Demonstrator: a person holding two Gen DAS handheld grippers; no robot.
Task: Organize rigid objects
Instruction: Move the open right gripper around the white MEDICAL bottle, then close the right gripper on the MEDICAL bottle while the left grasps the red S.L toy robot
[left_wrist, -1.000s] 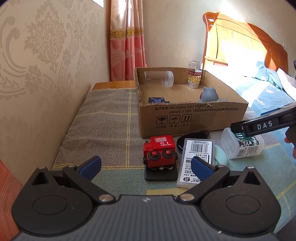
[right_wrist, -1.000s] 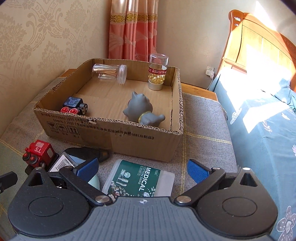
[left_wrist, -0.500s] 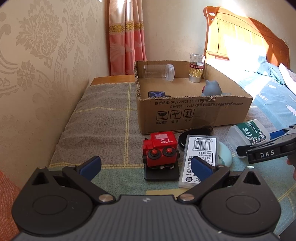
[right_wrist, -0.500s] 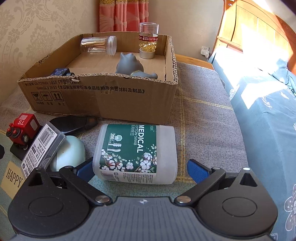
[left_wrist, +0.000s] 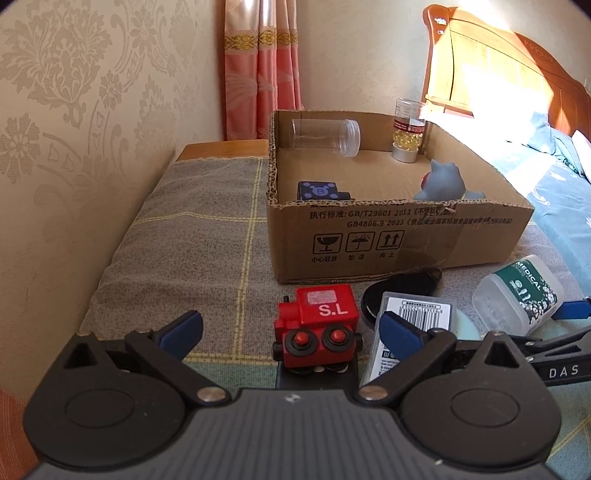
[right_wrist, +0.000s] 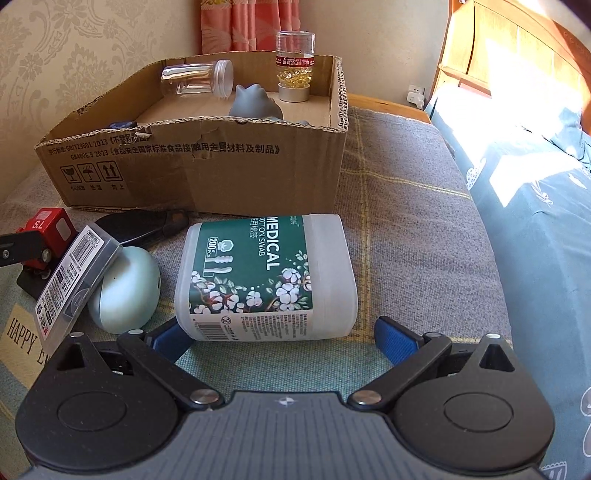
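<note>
A cotton swab tub (right_wrist: 266, 277) with a green label lies on its side on the bed cover, in front of the cardboard box (right_wrist: 207, 166). My right gripper (right_wrist: 284, 332) is open, its blue pads level with the tub's near end, one on each side. My left gripper (left_wrist: 291, 326) is open just in front of a red toy train (left_wrist: 317, 325) on a black base. The tub also shows in the left wrist view (left_wrist: 517, 291). The box (left_wrist: 369, 236) holds a clear jar (left_wrist: 327, 134), a capsule bottle (left_wrist: 408, 134), a grey figure (left_wrist: 443, 182) and a blue toy (left_wrist: 319, 190).
A barcode case (right_wrist: 74, 280) leans on a pale green round object (right_wrist: 127, 290), with a black flat object (right_wrist: 140, 227) behind them. The bed with blue bedding (right_wrist: 535, 221) lies to the right. Wallpapered wall (left_wrist: 74, 129) runs along the left.
My right gripper has lowered and moved forward to the swab tub, which now sits between its open pads. My left gripper has moved closer to the red train.
</note>
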